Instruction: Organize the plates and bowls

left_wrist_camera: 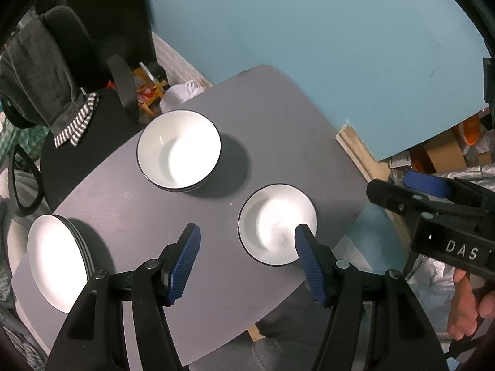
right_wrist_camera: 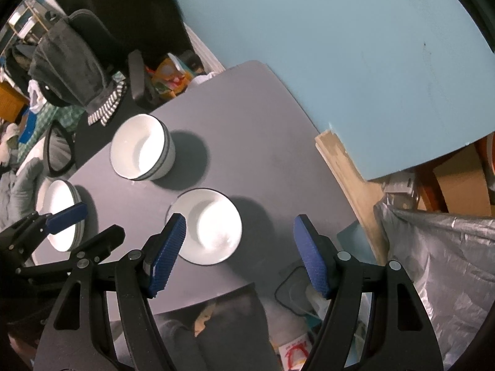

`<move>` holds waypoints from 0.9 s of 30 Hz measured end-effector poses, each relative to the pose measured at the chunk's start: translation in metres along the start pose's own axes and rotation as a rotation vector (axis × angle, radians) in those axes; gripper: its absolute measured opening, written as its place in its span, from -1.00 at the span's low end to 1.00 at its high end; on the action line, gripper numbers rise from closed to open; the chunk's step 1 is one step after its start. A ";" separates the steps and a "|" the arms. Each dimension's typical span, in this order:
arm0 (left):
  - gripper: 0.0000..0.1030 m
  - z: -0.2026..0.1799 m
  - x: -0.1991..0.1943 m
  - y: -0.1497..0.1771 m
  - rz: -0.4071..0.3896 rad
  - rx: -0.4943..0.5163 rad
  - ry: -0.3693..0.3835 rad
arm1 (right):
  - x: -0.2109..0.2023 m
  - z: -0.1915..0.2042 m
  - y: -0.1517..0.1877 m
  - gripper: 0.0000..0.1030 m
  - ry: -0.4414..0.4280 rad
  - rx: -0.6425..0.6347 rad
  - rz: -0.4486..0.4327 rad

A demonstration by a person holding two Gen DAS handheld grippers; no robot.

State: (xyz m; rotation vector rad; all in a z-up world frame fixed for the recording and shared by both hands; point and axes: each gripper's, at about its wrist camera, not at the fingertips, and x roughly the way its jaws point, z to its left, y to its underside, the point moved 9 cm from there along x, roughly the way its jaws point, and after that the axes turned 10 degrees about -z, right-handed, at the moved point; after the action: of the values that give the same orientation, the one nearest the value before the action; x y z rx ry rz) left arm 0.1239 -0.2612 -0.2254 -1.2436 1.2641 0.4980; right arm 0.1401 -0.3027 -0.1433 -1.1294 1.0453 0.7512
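Note:
On the grey table [left_wrist_camera: 263,117] stand a stack of white bowls [left_wrist_camera: 178,150] at the back, a single white bowl [left_wrist_camera: 277,224] near the right edge and a stack of white plates [left_wrist_camera: 57,258] at the left. My left gripper [left_wrist_camera: 246,241] is open and empty above the table, its right finger over the single bowl's rim. In the right wrist view my right gripper [right_wrist_camera: 239,232] is open and empty, hovering over the single bowl [right_wrist_camera: 208,225]. The bowl stack [right_wrist_camera: 140,151] and plates [right_wrist_camera: 60,213] lie further left. The left gripper [right_wrist_camera: 66,218] shows over the plates.
A black office chair [left_wrist_camera: 62,71] draped with grey cloth stands beyond the table's left side. A light blue wall [left_wrist_camera: 309,31] is behind. Silver sheeting [right_wrist_camera: 439,262] and cardboard boxes [right_wrist_camera: 458,179] lie right of the table. Clutter lies on the floor below the near edge.

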 end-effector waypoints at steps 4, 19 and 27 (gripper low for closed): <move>0.25 0.005 0.015 0.006 0.023 -0.008 -0.014 | 0.013 -0.006 0.004 0.40 0.000 0.017 -0.001; 0.25 0.020 0.088 0.037 0.118 -0.068 -0.043 | 0.100 -0.013 0.049 0.40 -0.030 0.043 0.132; 0.25 0.018 0.117 0.048 0.148 -0.071 -0.041 | 0.124 -0.010 0.059 0.40 -0.033 0.011 0.144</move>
State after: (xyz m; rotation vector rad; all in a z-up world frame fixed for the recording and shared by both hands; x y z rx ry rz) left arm 0.1269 -0.2680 -0.3532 -1.1982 1.3195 0.6770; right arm 0.1290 -0.2988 -0.2808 -1.0367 1.1096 0.8740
